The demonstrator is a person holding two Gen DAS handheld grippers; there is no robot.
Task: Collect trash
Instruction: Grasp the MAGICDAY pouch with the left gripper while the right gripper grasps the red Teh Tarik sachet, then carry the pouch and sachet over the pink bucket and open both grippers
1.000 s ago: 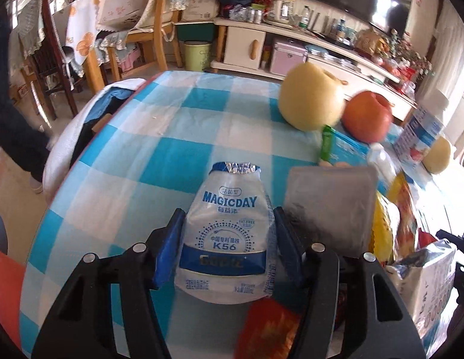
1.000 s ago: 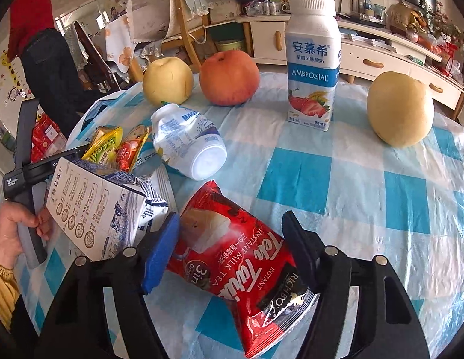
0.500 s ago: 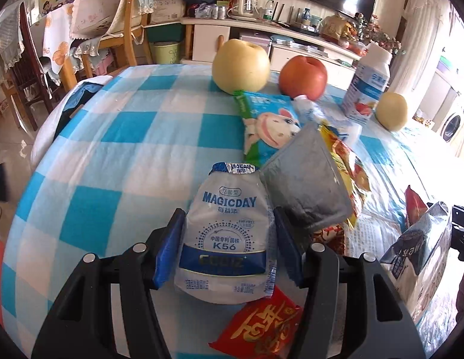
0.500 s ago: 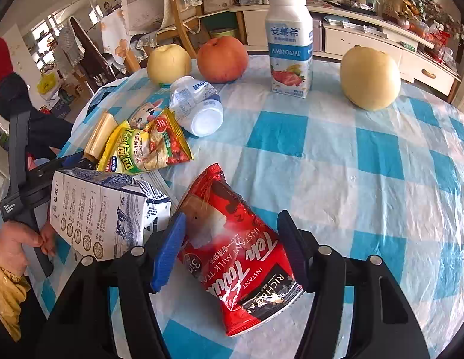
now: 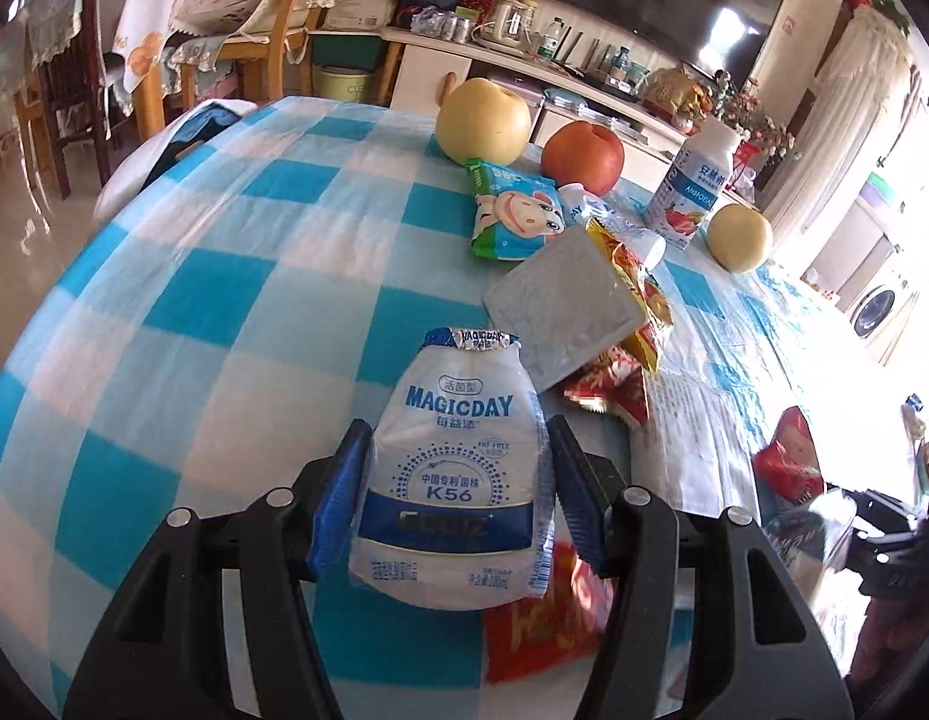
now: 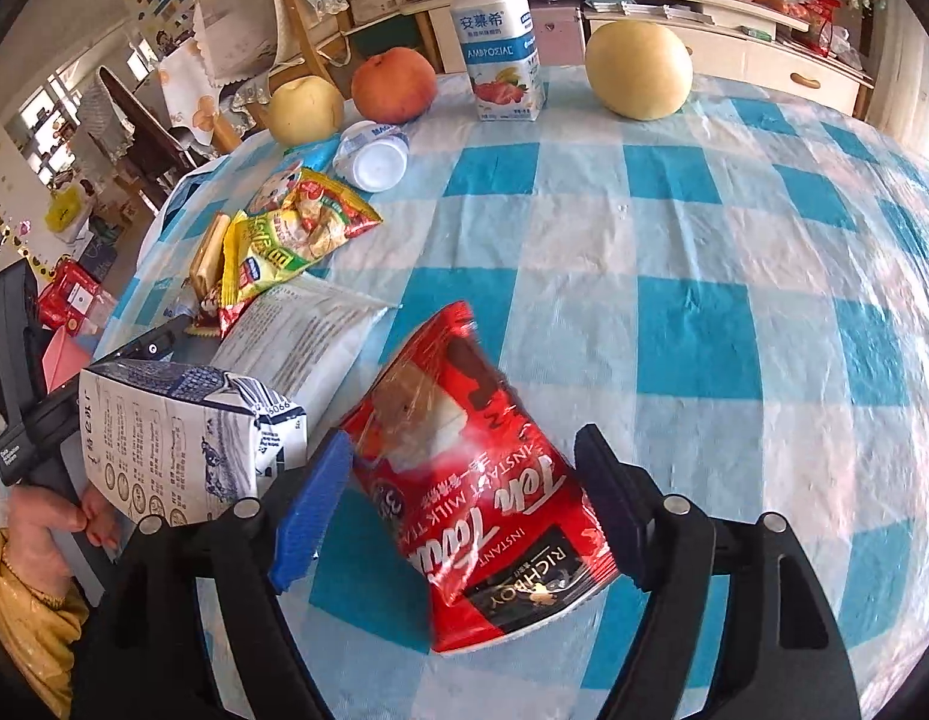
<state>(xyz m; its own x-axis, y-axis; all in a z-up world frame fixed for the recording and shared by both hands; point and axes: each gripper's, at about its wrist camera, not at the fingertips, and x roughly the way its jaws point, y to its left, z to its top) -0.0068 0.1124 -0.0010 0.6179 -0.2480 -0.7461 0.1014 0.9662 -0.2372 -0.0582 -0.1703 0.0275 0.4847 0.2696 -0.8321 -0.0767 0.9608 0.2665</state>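
Observation:
My left gripper (image 5: pixel 458 480) is shut on a white MAGICDAY yogurt pouch (image 5: pixel 458 474) and holds it above the checked tablecloth (image 5: pixel 236 276). My right gripper (image 6: pixel 464 498) is shut on a red instant milk tea packet (image 6: pixel 482 480), lifted off the table. In the right wrist view the left gripper's pouch shows as a white and blue carton-like pack (image 6: pixel 182 450) at the left. More wrappers lie on the table: a grey foil pouch (image 5: pixel 560 306), a yellow-red snack bag (image 6: pixel 302 228), a blue cartoon packet (image 5: pixel 512 216), a white flat bag (image 6: pixel 296 342).
Two pears (image 6: pixel 638 69) (image 6: pixel 305 111), a red apple (image 6: pixel 392 84), an upright yogurt drink bottle (image 6: pixel 500 42) and a small tipped bottle (image 6: pixel 374 156) stand at the table's far side. Chairs (image 5: pixel 254 30) and a cabinet (image 5: pixel 524 84) lie beyond.
Both grippers have pulled back and up with their loads; the table's wrappers look farther away. The left view has swung right, bringing the bottle and second pear into sight.

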